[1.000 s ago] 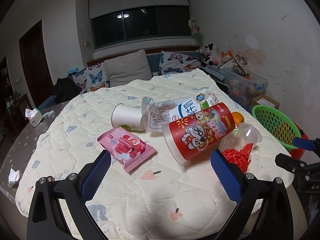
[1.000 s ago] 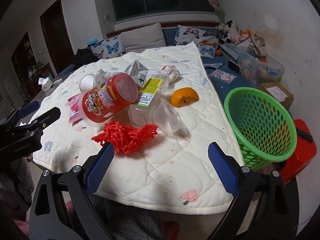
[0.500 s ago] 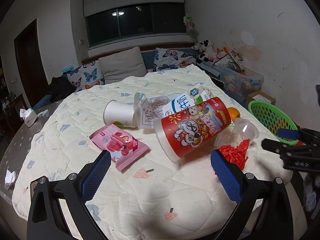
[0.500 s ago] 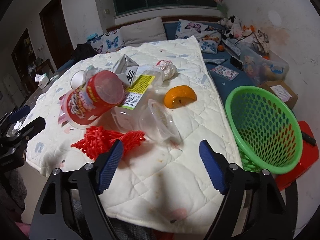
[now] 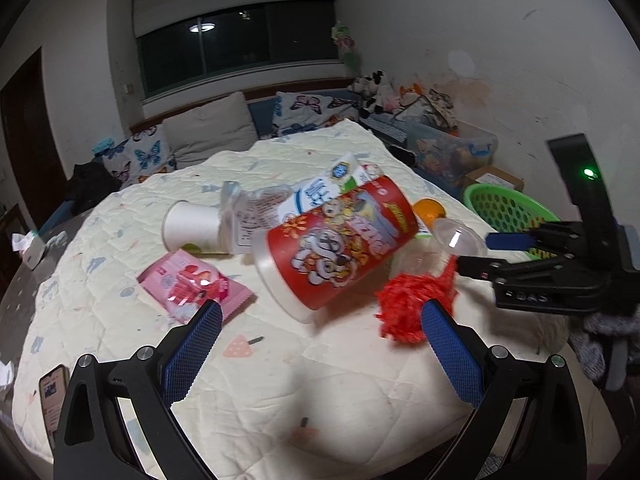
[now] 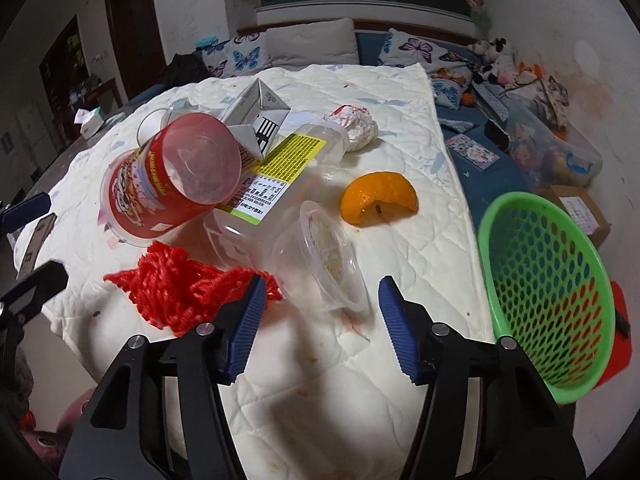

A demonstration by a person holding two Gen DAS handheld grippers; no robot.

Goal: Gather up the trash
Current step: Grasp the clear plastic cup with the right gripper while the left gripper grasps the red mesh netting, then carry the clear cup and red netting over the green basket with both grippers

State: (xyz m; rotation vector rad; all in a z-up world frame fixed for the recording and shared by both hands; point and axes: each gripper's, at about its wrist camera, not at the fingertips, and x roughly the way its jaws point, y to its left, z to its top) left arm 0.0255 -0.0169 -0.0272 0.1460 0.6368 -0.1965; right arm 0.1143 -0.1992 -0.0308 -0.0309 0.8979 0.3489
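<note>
Trash lies on a quilted white table cover. My right gripper is closing around the base of a tipped clear plastic cup; its pads do not touch the cup. A red mesh net lies by the left fingertip. Orange peel sits beyond the cup. A green basket stands off the table's right side. My left gripper is open and empty, just short of a toppled red snack tub. A pink wrapper and a white paper cup lie to its left.
Behind the tub lie a milk carton, a clear bottle with a yellow label and a crumpled tissue. A phone rests at the table's near-left edge. Pillows, a storage bin and a cardboard box lie beyond.
My right gripper has moved forward and down to the clear cup, and its jaws have narrowed. My left gripper has edged closer to the red tub. Nothing on the table has shifted.
</note>
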